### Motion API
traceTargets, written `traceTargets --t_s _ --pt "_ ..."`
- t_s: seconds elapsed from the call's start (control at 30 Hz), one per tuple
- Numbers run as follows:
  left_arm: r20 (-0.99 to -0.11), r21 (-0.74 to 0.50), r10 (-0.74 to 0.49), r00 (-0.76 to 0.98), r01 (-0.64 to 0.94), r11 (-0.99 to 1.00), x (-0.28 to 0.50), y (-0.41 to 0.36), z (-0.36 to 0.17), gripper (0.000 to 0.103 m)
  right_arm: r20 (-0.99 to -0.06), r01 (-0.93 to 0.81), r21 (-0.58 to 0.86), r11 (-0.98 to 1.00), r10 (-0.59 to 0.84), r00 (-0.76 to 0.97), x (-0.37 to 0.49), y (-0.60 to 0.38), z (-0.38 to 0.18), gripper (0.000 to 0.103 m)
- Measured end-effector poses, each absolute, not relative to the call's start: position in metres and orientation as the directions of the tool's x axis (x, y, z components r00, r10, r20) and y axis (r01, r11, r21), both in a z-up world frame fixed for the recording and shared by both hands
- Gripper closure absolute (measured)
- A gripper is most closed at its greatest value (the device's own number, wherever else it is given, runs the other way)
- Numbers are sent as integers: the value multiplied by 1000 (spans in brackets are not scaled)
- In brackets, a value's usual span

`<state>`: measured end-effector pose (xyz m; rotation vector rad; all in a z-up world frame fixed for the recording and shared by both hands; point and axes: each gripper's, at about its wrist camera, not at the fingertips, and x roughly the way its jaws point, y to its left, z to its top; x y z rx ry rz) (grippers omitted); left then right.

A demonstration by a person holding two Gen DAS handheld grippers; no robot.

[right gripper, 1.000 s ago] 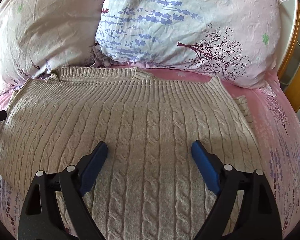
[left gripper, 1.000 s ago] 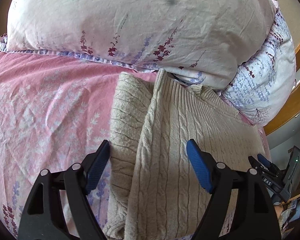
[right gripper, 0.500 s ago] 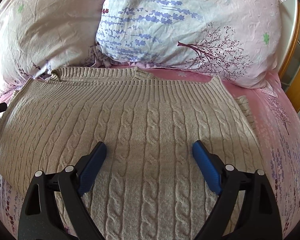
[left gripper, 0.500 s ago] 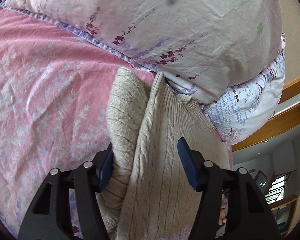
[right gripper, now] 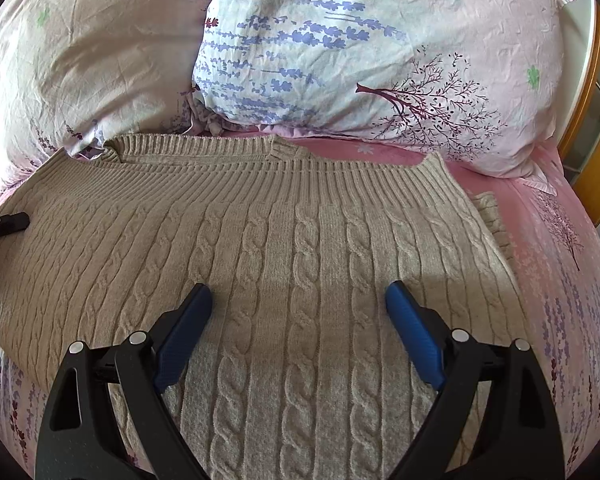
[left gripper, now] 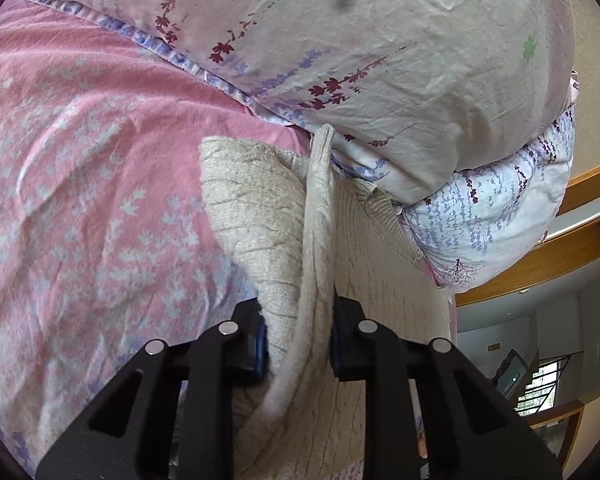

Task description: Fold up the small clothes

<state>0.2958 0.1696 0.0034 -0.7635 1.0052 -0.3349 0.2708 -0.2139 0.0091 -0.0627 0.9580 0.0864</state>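
Observation:
A beige cable-knit sweater (right gripper: 300, 240) lies flat on the pink bed, its ribbed edge toward the pillows. In the left wrist view the sweater (left gripper: 260, 232) shows its left side, with a raised fold of knit running up to the pillow. My left gripper (left gripper: 298, 344) is shut on that fold at the sweater's left edge. Its black tip also shows at the far left of the right wrist view (right gripper: 4, 224). My right gripper (right gripper: 300, 312) is open and empty, hovering over the middle of the sweater with its blue pads apart.
Two floral pillows (right gripper: 360, 60) (left gripper: 340, 60) lie against the sweater's far edge. The pink flowered bedsheet (left gripper: 80, 180) spreads to the left. A wooden bed frame (right gripper: 588, 100) rises on the right. A room with furniture shows beyond the bed (left gripper: 540, 360).
My left gripper has closed from wide open onto the sweater's left edge, bunching the knit into a raised fold. My right gripper has stayed open and nearly still.

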Motion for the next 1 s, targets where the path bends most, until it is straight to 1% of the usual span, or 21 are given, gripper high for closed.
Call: traceTargets --t_s 0.2,0.43,0.5,0.6,0.7,0.77,0.9,1.0 --pt "-576 -744 -614 539 -36 667 290 156 27 84 -822 -108 -6 994 57 567 272 -214 10 12" --pt "-492 -790 -675 550 44 611 284 115 64 84 -793 -115 137 984 179 582 267 -239 25 12" --pt "-470 -805 -695 545 59 590 286 98 72 85 -768 -128 203 971 239 594 265 -252 33 12" --pt "-439 -823 -726 529 87 561 292 65 83 85 -718 -155 340 928 362 595 263 -274 46 12" --pt "-403 -840 -769 496 132 526 300 21 92 85 -667 -176 458 871 468 580 264 -297 55 12" --pt "-392 -841 -793 467 168 514 304 -12 94 85 -641 -177 519 836 518 567 264 -311 56 9" --pt "-377 -863 -837 396 178 473 312 -72 77 85 -561 -109 696 709 632 535 269 -349 47 8" --pt "-406 -860 -848 340 171 481 315 -111 58 85 -489 -49 801 596 700 521 274 -376 36 8"
